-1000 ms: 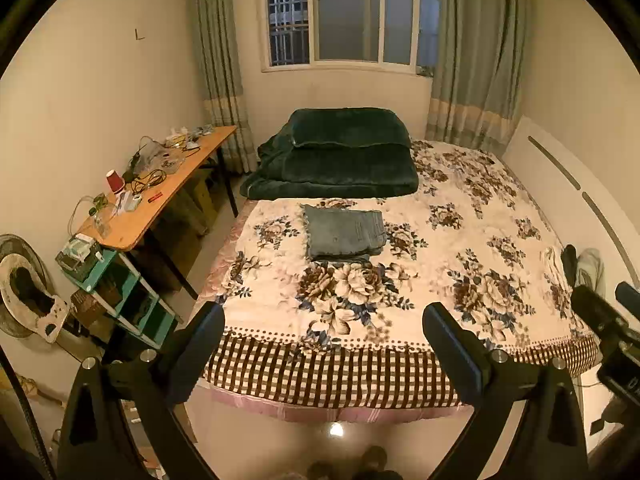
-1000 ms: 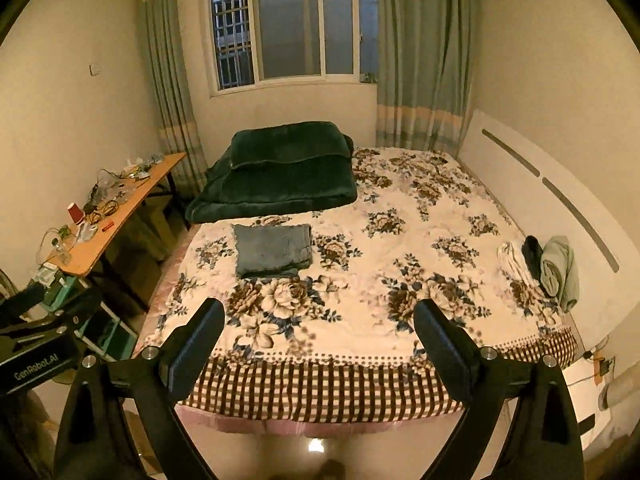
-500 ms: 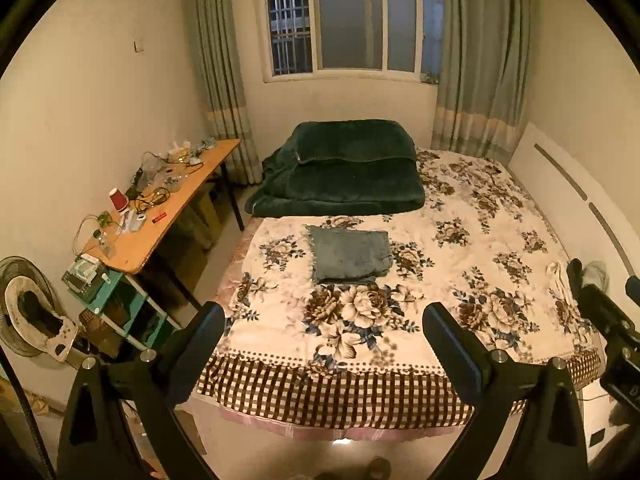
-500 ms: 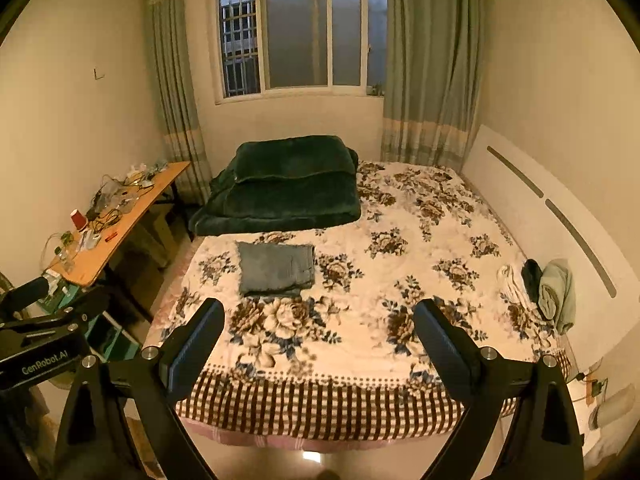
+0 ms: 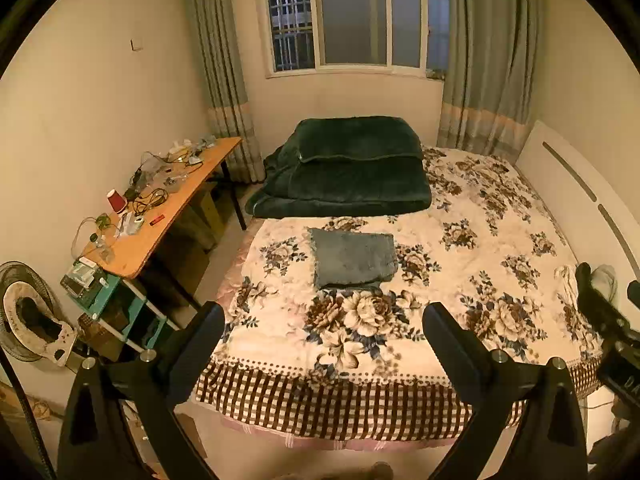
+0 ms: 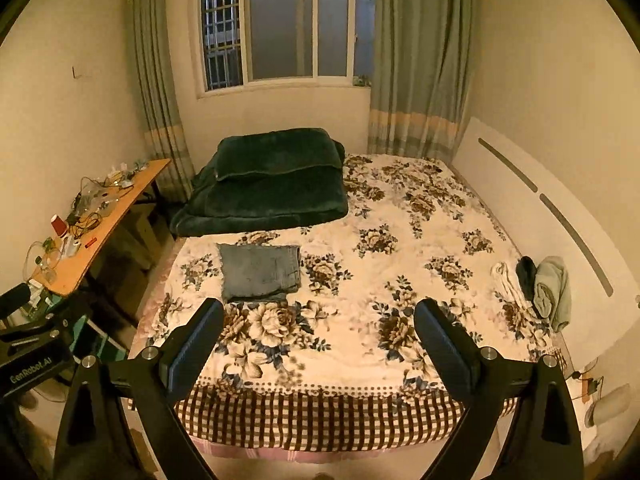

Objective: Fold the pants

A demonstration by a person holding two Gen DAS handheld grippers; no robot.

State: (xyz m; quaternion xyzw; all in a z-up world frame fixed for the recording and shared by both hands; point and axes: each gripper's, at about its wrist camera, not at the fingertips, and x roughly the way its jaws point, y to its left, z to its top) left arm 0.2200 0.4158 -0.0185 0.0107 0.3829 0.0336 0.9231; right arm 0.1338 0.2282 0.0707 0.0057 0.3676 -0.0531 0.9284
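Note:
Grey-blue pants lie folded in a flat rectangle on the left part of the flowered bed; they also show in the right wrist view. My left gripper is open and empty, held well back from the bed's foot. My right gripper is open and empty, also back from the bed. The right gripper's body shows at the right edge of the left wrist view; the left gripper's body shows at the left edge of the right wrist view.
A folded dark green blanket lies at the bed's far left. A cluttered wooden desk stands along the left wall, with teal shelves and a fan. Rolled clothes lie at the bed's right edge by the white headboard.
Both grippers have drawn back and risen from the bed, so the bed and pants look farther away. The pants have not moved. Both grippers stay open.

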